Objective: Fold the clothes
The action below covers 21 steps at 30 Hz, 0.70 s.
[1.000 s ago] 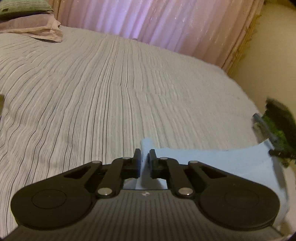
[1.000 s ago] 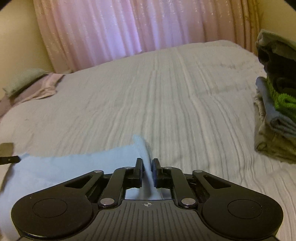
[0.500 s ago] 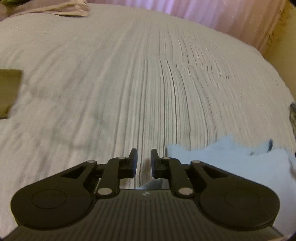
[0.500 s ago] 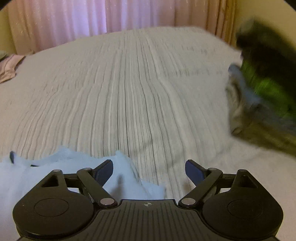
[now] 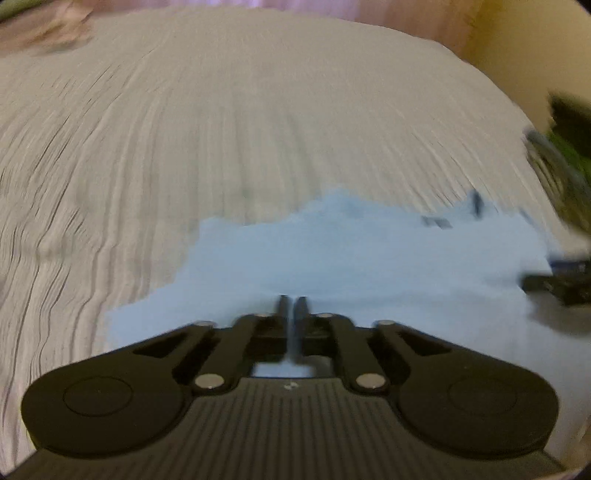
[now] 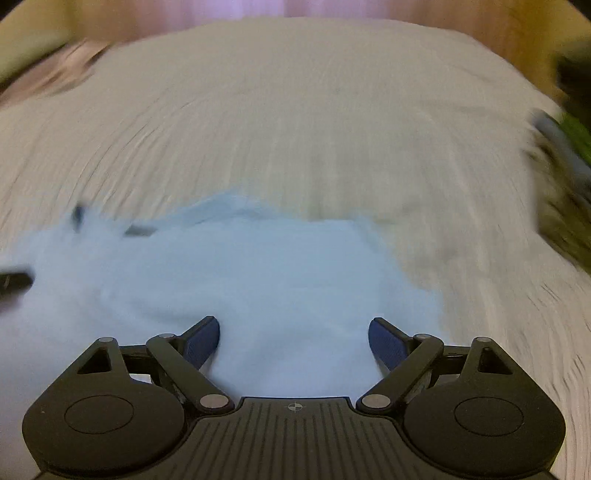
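A pale blue cloth garment (image 5: 354,254) lies spread and rumpled on a bed covered by a grey-white ribbed bedspread (image 5: 240,122), in the near part of both wrist views, which are blurred. The left tool (image 5: 292,304), black with two hinged arms, has its fingers drawn nearly together over the near edge of the blue garment, and a thin fold of blue fabric shows in the narrow gap between them, so it appears clenched on the cloth. The right tool (image 6: 293,338) stands released, its two dark blue padded fingers (image 6: 201,343) spread wide apart above the garment, with pale blue fabric lying between them and nothing gripped. In the left wrist view, the tip of the other tool shows as a dark shape at the right edge, just beside the garment's far side. A blurred stack of folded clothes (image 6: 565,173), in green, dark and olive tones, sits on the bed at the far right, apart from the blue garment. Pink curtains (image 6: 229,11) hang behind the bed
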Tool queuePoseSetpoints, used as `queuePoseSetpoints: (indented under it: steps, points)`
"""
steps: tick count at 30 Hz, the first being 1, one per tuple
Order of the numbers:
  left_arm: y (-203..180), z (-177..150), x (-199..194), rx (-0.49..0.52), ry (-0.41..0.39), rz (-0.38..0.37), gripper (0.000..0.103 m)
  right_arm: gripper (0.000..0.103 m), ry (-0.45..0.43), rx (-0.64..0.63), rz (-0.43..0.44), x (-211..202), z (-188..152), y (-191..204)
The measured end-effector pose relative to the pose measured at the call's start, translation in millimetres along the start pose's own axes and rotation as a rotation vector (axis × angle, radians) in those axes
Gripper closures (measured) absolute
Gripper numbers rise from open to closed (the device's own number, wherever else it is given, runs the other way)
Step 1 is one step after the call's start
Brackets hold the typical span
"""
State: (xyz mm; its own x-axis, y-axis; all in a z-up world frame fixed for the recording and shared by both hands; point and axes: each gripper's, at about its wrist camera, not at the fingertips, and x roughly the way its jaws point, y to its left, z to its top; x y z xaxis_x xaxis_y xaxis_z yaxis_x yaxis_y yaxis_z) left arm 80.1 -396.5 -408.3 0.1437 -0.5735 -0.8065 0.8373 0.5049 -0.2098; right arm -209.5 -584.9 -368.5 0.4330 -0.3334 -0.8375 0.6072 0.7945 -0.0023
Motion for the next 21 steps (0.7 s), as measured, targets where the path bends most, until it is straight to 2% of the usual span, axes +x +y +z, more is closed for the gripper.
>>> queuePoseSetpoints:
  steps: [2, 4, 8, 13, 18, 21]
  points:
    - [1, -1, -15, -0.001, -0.008, 0.039, 0.100, 0.016, -0.016, 0.028, -0.001, -20, -3, -6]
    - [-2, -5, -35, -0.002, -0.014, 0.074, 0.097, 0.016, -0.031, 0.009, 0.037, -47, -11, 0]
    - [-11, -36, -84, -0.020, 0.036, 0.067, 0.094, 0.016, 0.021, -0.048, 0.049, -70, -44, 9]
    - [-7, -93, -104, -0.098, 0.114, 0.204, 0.093, 0.016, 0.116, 0.105, -0.040, -71, -88, -31]
    - [-27, -95, -130, -0.115, 0.155, 0.328, 0.092, 0.016, 0.119, 0.215, -0.016, -96, -91, -41]
    - [-53, -95, -140, -0.118, 0.203, 0.377, 0.082, 0.015, 0.116, 0.231, 0.018, -110, -88, -26]
